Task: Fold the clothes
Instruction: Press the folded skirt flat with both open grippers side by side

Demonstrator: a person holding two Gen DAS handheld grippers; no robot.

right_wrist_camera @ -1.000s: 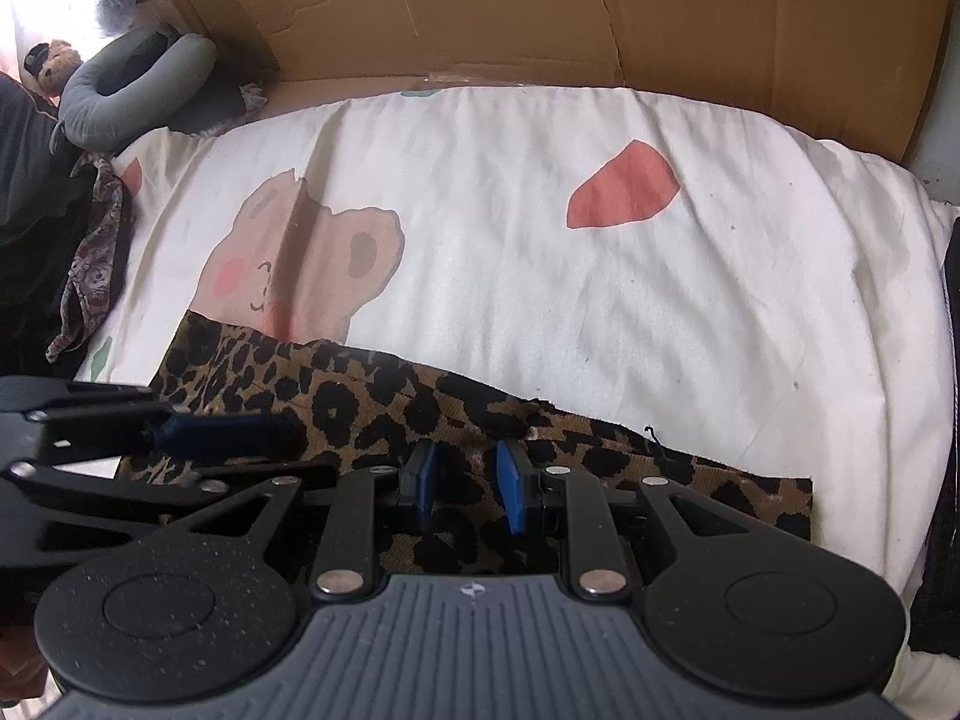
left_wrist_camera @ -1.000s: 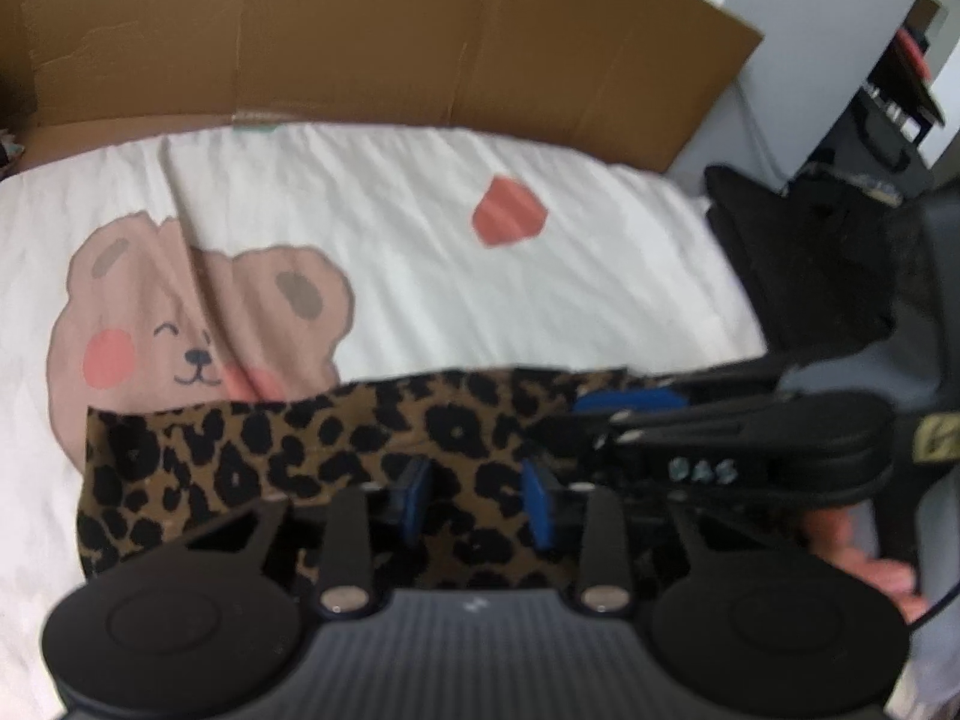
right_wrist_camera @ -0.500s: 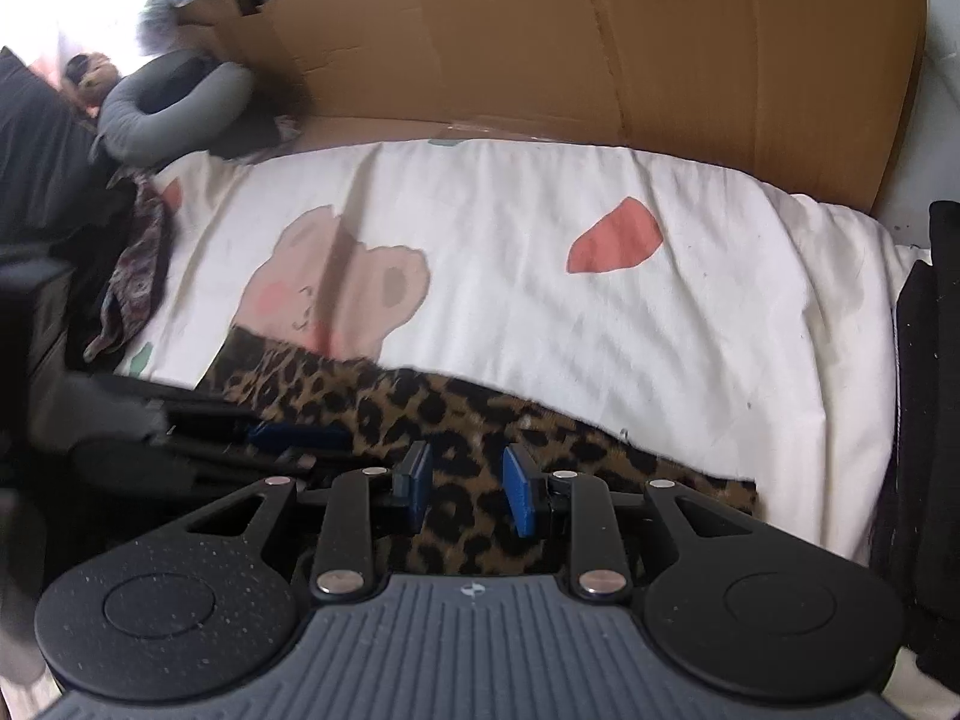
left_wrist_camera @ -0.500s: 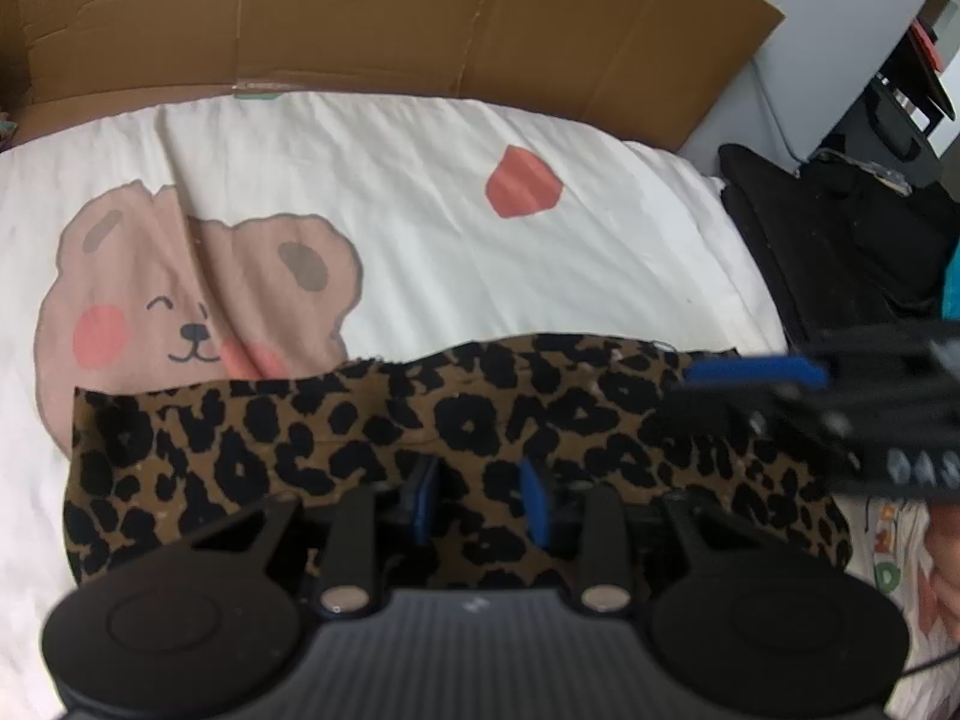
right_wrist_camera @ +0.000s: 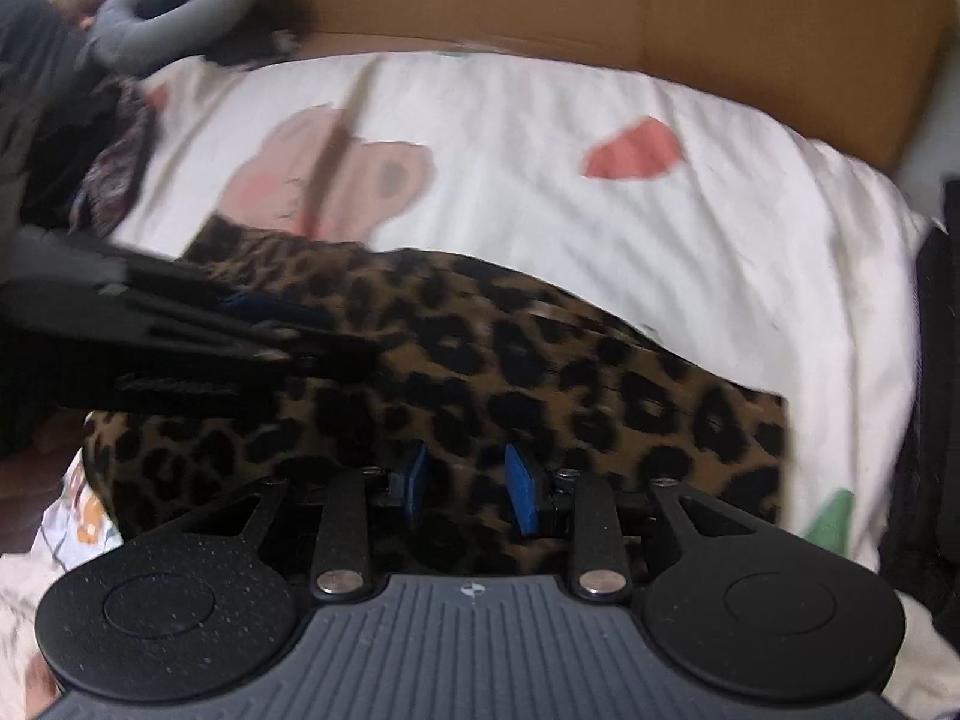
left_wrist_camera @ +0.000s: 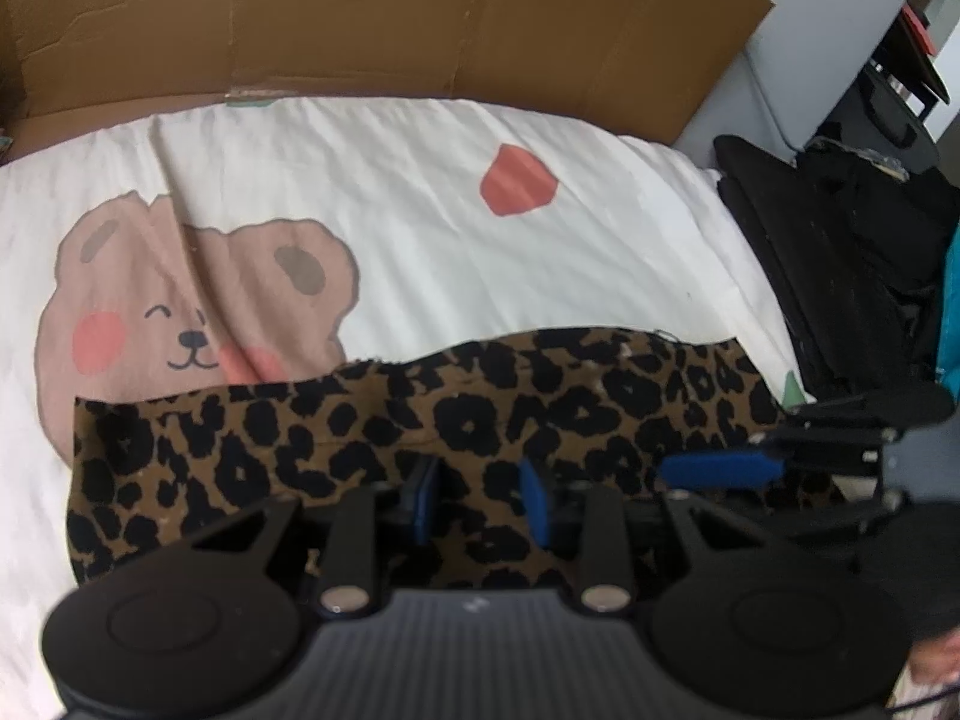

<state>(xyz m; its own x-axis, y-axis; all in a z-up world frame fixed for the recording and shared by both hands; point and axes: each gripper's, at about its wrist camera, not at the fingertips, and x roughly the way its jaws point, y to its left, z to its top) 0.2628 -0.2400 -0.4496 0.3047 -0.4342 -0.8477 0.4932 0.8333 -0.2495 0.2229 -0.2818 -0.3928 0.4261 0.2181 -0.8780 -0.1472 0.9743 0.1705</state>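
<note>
- The left gripper (left_wrist_camera: 480,501) sits low over the near edge of the leopard-print garment (left_wrist_camera: 420,438), its blue pads (left_wrist_camera: 536,507) set a narrow gap apart with cloth showing between them; whether the pads pinch the fabric cannot be told, since the gripper body hides the near hem.
- The right gripper (right_wrist_camera: 465,489) hovers over the same near edge further along, its blue pads also a narrow gap apart with leopard cloth behind the gap. This view is smeared with motion, so a grip there cannot be told either.
- Each gripper shows in the other's view, coming in from the side over the garment.
- The garment lies as a long band across the near part of the white bear-print sheet (left_wrist_camera: 420,210), its far edge wavy and just covering the bear's chin (left_wrist_camera: 192,354).
- A brown cardboard sheet (left_wrist_camera: 360,18) stands behind the bed; dark bags (left_wrist_camera: 840,252) lie off the right side.
- To do the fold well, I would take hold at matching points on the near hem, lift both corners evenly, and carry them level toward the far edge so that the band halves squarely without dragging the sheet.
</note>
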